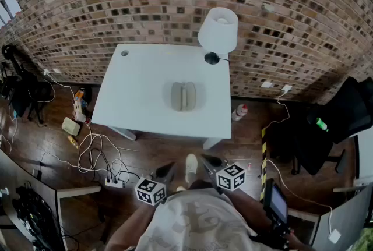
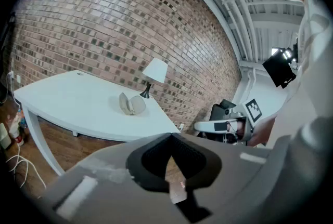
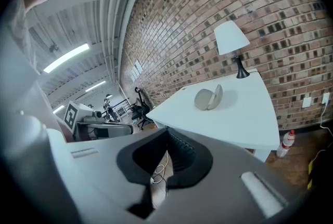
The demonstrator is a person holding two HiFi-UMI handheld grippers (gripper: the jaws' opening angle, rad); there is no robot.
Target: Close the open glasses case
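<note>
The grey glasses case (image 1: 185, 96) lies open on the white table (image 1: 145, 87), its two halves spread apart. It also shows small and distant in the left gripper view (image 2: 131, 105) and the right gripper view (image 3: 208, 98). Both grippers are held close to the person's body, well short of the table and above the floor. My left gripper (image 1: 165, 169) (image 2: 170, 134) has its jaws together with nothing between them. My right gripper (image 1: 211, 160) (image 3: 166, 129) is also shut and empty.
A white lamp (image 1: 217, 31) stands at the table's far right corner, against the brick wall. Cables and a power strip (image 1: 96, 154) lie on the wooden floor to the left. A bottle (image 1: 239, 111) and a black chair (image 1: 326, 127) are on the right.
</note>
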